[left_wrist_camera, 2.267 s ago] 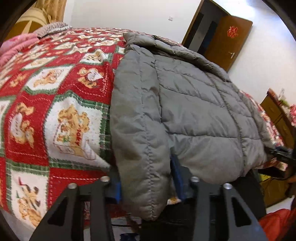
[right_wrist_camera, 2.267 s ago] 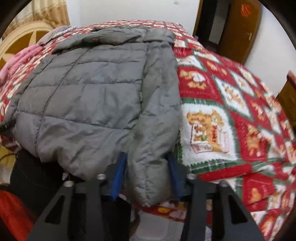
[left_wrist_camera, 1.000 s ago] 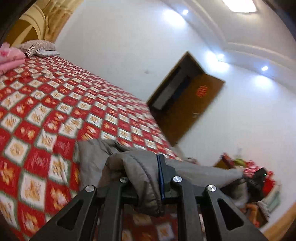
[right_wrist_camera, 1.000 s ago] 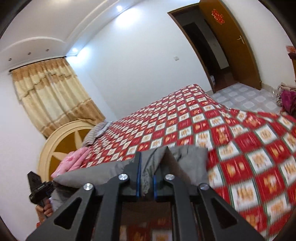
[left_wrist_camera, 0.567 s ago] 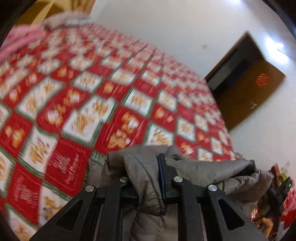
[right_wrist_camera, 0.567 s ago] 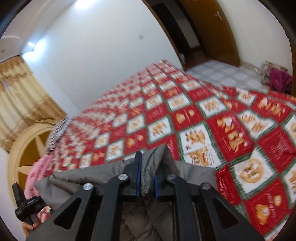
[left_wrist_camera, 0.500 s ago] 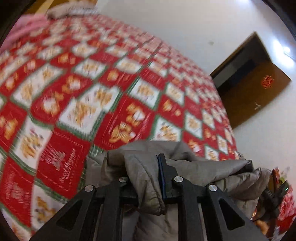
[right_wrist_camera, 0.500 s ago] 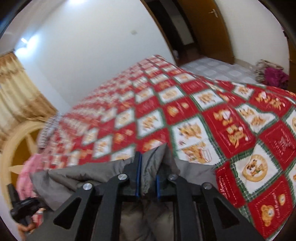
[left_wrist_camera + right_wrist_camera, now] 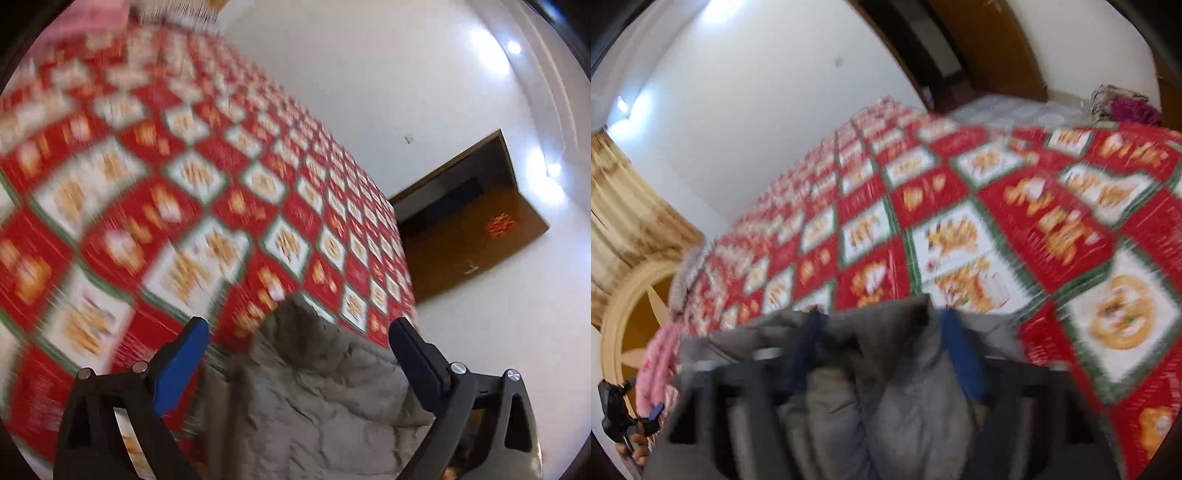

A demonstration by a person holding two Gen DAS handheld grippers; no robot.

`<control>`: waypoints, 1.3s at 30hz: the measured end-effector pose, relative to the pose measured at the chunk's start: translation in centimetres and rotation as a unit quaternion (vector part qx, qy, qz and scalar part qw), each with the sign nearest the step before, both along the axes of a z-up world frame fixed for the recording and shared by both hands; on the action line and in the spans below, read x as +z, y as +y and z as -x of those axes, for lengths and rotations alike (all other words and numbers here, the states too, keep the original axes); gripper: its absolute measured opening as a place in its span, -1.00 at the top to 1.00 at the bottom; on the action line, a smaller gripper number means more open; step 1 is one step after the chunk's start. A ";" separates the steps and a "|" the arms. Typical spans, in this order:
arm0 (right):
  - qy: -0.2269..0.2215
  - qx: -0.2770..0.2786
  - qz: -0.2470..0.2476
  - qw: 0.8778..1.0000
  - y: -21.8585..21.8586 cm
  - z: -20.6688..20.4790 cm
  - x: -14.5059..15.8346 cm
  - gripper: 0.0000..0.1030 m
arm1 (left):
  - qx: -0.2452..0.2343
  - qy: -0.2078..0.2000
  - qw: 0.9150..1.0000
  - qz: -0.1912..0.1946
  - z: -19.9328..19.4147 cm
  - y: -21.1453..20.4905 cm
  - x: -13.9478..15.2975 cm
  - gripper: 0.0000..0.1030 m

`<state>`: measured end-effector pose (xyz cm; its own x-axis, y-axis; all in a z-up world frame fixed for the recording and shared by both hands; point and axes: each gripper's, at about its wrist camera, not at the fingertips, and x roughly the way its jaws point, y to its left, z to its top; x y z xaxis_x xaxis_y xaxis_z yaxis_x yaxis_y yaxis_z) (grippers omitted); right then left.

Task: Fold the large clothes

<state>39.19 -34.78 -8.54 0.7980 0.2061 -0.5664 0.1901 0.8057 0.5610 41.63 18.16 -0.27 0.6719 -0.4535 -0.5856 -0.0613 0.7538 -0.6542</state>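
The grey quilted jacket (image 9: 317,398) lies bunched on the red patterned bedspread (image 9: 155,206), low in the left wrist view. My left gripper (image 9: 297,339) is open, its blue pads (image 9: 177,365) wide apart on either side of the jacket, holding nothing. In the blurred right wrist view the jacket (image 9: 871,376) lies between the blue pads (image 9: 960,354) of my right gripper (image 9: 879,332), which stand apart; the jaws look open around the fabric.
The bed runs back to a white wall. A brown door (image 9: 476,240) stands open at right. Pink bedding (image 9: 659,365) and a rounded headboard (image 9: 631,317) are at the left. Clothes (image 9: 1123,105) lie on the floor far right.
Both grippers held jacket folds shut half a second ago. Now the left jaws are wide open and the right pads have spread; the jacket has dropped onto the bed.
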 end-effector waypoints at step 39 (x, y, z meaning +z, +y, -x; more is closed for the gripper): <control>0.030 0.192 0.141 0.971 16.7 -6.9 -4.0 0.29 | -0.061 -0.032 0.925 -0.374 -1.3 -23.7 -10.7 -0.96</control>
<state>46.11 -18.12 -12.52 0.6568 0.3126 -0.6862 -0.1297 0.9433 0.3056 42.88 -5.58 -11.01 0.6859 -0.0122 -0.7276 0.0752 0.9957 0.0542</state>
